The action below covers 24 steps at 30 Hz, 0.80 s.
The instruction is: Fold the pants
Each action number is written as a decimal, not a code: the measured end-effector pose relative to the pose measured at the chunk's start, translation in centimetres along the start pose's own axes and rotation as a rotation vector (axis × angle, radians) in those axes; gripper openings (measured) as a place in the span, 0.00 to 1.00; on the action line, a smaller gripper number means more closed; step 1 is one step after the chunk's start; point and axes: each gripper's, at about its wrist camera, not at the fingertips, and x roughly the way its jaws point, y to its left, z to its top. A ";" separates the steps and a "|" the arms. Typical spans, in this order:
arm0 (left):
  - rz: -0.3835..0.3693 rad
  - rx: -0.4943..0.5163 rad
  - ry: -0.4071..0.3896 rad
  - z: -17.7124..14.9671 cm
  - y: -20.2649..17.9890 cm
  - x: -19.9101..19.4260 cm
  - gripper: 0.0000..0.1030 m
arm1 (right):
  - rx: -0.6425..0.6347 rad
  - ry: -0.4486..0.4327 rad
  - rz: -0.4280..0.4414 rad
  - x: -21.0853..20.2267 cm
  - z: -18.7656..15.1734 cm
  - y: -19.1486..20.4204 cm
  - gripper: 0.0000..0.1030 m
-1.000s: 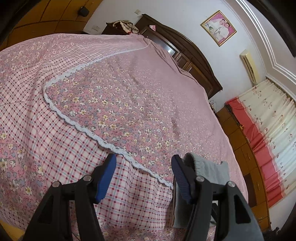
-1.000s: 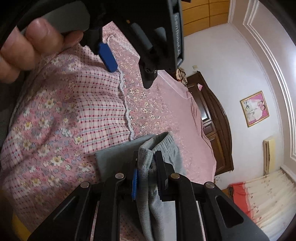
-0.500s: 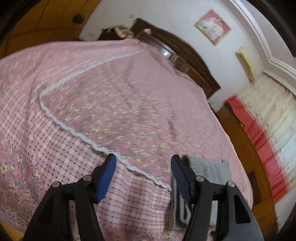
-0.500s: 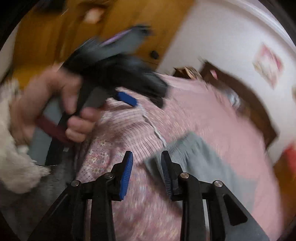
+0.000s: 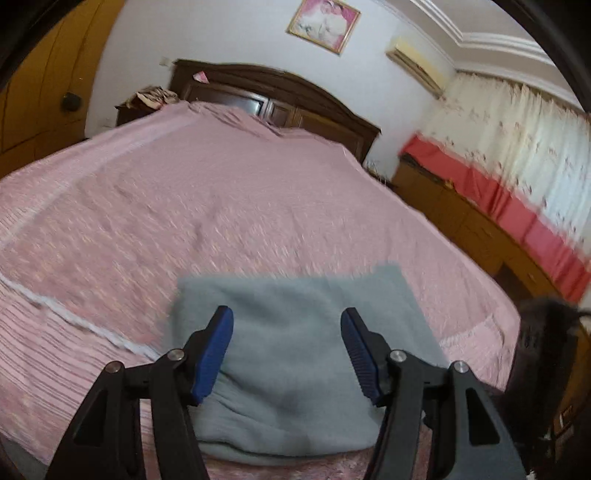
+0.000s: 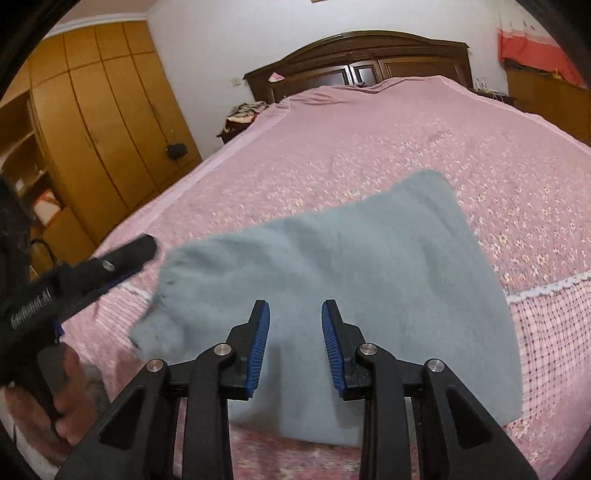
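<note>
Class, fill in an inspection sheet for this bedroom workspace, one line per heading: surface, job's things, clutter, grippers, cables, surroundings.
Surface: bed with pink floral bedspread, lace trim across it.
Job's things: grey pants folded into a flat block near the bed's near edge.
Clutter: small heap of cloth on the bedside stand.
Grippers: left gripper open, nothing between its pads; right gripper open, empty; both above the pants.
Cables: nothing seen.
Surroundings: dark wooden headboard, wardrobe, framed picture, air conditioner, curtain.
</note>
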 end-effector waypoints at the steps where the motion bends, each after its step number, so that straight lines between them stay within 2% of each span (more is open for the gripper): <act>1: 0.023 -0.012 0.020 -0.9 0.2 1.0 0.60 | -0.001 0.022 0.006 0.4 -0.3 0.1 0.31; 4: 0.048 -0.052 0.073 -2.2 1.7 2.6 0.52 | 0.005 0.022 0.033 0.7 -0.8 0.3 0.31; 6: 0.054 -0.047 0.071 -2.4 2.3 2.7 0.40 | -0.004 0.023 0.033 0.7 -1.1 0.6 0.31; 10: 0.083 -0.014 0.072 -2.5 2.2 2.7 0.40 | 0.010 0.027 0.048 1.2 -1.0 0.4 0.31; 15: 0.164 0.075 0.066 -2.8 -0.1 3.2 0.40 | 0.030 -0.012 0.053 0.4 -0.4 -0.6 0.31; 19: 0.098 0.038 0.046 -2.6 -1.8 2.0 0.40 | 0.059 0.000 0.054 0.7 -0.7 -1.5 0.31; 21: 0.072 0.052 0.031 -2.6 -2.7 1.5 0.40 | 0.058 0.000 0.055 0.7 -0.8 -1.5 0.31; 24: 0.162 0.097 0.060 -3.4 -2.9 2.4 0.40 | 0.046 0.001 0.051 0.7 -0.8 -1.2 0.31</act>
